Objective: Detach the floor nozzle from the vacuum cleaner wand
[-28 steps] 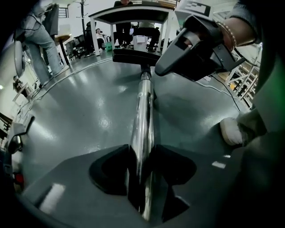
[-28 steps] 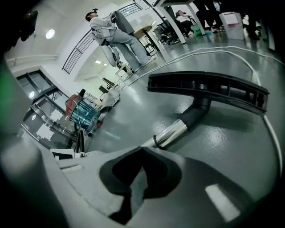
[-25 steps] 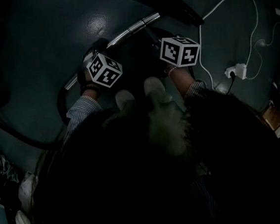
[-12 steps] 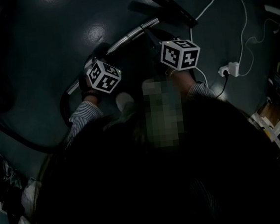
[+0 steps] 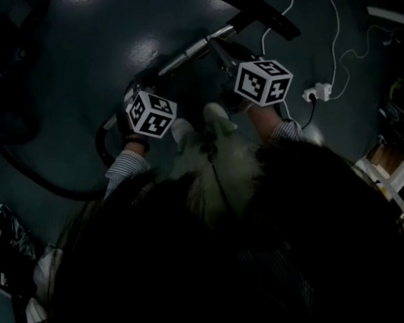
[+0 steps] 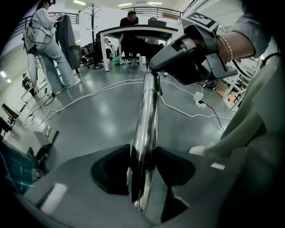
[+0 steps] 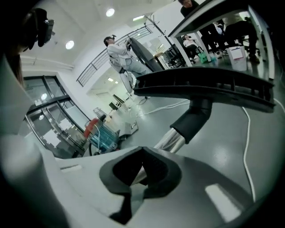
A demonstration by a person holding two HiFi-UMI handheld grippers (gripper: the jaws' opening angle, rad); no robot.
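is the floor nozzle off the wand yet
No, in the right gripper view the floor nozzle is joined to the end of the chrome wand.

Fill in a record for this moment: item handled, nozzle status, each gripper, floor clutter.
item: wand, chrome tube
nozzle status: floor nozzle joined to wand, not detached
left: left gripper, fingers clamped on wand
right: right gripper, fingers closed near the nozzle joint; grip on wand unclear
floor: power strip
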